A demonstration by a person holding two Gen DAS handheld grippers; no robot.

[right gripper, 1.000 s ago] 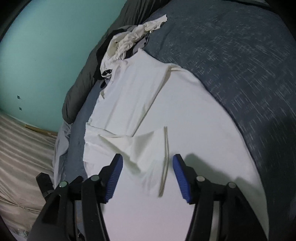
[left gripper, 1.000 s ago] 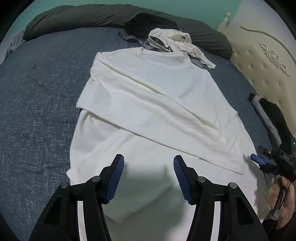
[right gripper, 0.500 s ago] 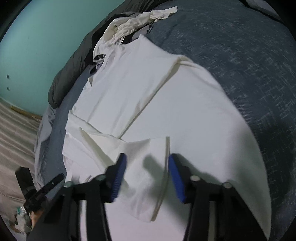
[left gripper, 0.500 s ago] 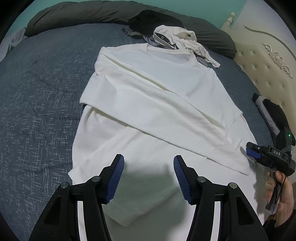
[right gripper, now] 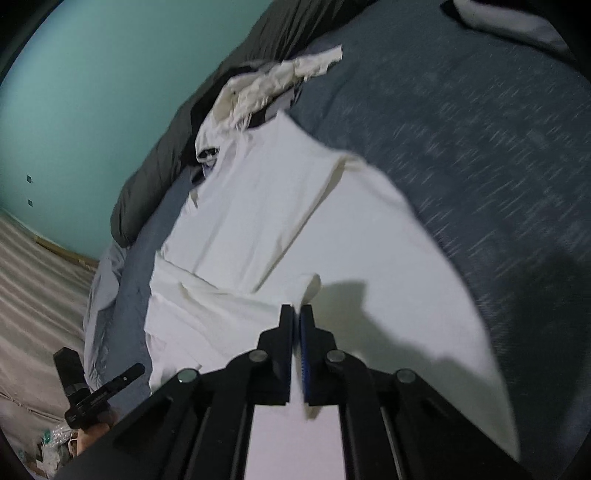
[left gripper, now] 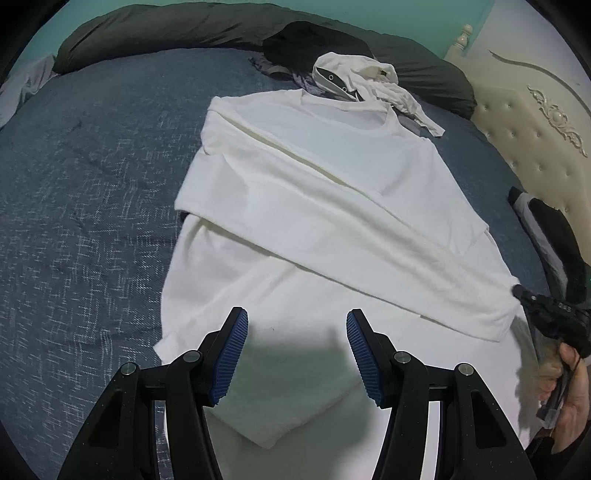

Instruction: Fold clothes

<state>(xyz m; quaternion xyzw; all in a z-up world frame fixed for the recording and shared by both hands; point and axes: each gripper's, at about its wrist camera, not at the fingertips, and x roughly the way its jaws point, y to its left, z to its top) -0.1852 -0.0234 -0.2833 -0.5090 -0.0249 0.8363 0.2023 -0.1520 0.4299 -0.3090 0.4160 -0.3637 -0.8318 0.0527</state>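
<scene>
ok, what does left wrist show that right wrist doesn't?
Left wrist only: the cream headboard, the shirt's neckline, and the left gripper open above the hem, holding nothing.

Right wrist only: the striped floor, and the right gripper, whose jaws have just been closing, shut on the sleeve end.

Both: the white shirt spread on the blue bedspread, the crumpled clothes by its collar, the dark pillow and the teal wall.

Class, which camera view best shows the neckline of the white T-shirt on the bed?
The left wrist view: the white T-shirt lies spread out, its round neckline plainly visible at the far end. The right wrist view shows the shirt blurred and from the side, its neckline unclear beside the crumpled clothes.
</scene>
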